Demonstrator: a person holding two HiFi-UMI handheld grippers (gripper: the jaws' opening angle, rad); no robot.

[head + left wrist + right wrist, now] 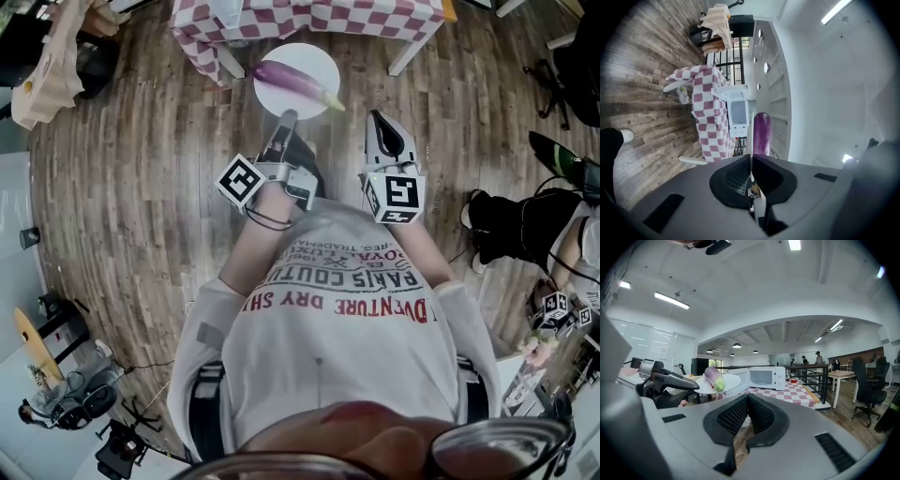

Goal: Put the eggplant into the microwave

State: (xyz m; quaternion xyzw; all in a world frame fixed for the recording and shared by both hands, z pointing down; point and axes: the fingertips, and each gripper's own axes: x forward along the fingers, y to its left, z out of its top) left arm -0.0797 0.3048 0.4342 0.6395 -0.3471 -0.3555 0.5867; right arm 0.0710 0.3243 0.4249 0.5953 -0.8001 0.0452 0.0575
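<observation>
- a purple eggplant (295,82) is carried lying on a white plate (278,64), its green end to the right.
- the plate's near rim is pinched by the left gripper (286,117).
- the right gripper (377,117) is held just beside it, jaws pressed together, empty.
- a white microwave (764,377) is seen on the far checkered table (794,392).

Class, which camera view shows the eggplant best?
The head view: the eggplant lies full-length on the plate. The left gripper view shows it foreshortened beside the plate's edge; the right gripper view shows it small.
</observation>
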